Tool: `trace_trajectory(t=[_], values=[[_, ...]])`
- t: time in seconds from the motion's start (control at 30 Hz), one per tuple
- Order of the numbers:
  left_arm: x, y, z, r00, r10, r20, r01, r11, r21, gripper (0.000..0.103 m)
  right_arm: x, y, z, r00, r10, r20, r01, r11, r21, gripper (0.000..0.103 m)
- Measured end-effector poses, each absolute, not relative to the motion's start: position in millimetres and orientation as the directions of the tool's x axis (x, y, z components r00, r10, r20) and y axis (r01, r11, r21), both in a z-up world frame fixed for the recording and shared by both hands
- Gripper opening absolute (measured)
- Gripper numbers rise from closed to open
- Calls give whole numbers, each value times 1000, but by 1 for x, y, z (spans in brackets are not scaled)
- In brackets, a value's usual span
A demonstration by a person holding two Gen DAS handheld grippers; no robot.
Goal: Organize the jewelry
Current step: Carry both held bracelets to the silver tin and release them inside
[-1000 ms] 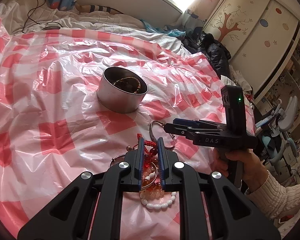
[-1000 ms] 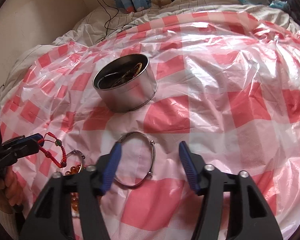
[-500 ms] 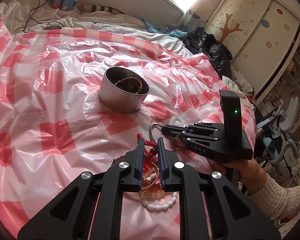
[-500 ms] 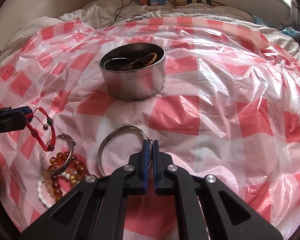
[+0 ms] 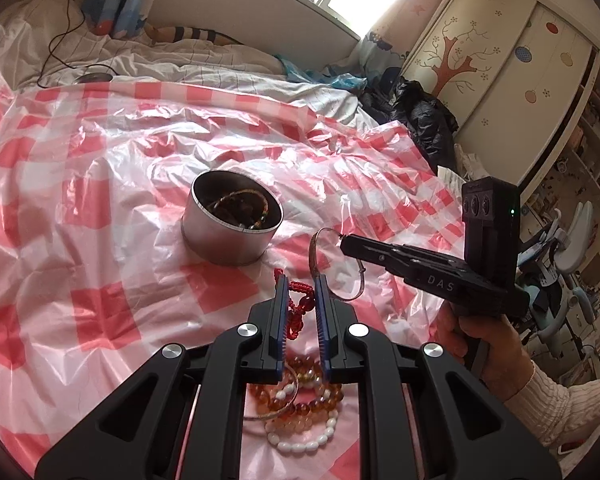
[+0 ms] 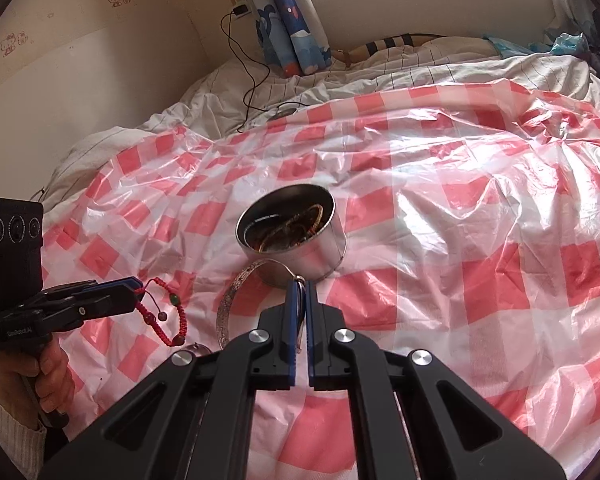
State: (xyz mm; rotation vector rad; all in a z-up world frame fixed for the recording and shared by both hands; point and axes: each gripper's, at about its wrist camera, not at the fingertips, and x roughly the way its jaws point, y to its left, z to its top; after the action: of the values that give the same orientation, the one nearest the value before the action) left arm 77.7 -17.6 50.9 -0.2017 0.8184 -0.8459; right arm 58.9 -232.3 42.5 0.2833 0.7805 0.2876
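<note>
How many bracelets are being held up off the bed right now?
2. A red cord bracelet in the left hand-held gripper; a silver bangle in the right hand-held gripper. Others lie below, partly hidden.

The plastic sheet over the bed is a red-and-white check, glossy and translucent. The round tin is bare silver metal with a dark inside, holding brownish and gold bracelets. The bangle is silver with a fine embossed pattern. The cord bracelet is bright red with a green bead and a dark red one. The beaded bracelets are amber-orange, and a strand beside them is milky white. Both grippers are black with blue finger pads. The bedding is white with thin dark lines; the curtain is blue with a whale print. The wardrobe is cream with a brown tree motif.
</note>
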Motion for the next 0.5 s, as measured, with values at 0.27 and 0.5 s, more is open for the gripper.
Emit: trace_trajectory(t=[0.27, 0.5], values=[[130, -57, 70, 422, -719, -551, 579, 682, -447, 12, 95, -258, 75, 733, 312, -605, -130, 936, 326, 4], [176, -75, 50, 428, -690, -584, 534, 714, -453, 12, 97, -283, 67, 749, 310, -586, -87, 922, 377, 5]])
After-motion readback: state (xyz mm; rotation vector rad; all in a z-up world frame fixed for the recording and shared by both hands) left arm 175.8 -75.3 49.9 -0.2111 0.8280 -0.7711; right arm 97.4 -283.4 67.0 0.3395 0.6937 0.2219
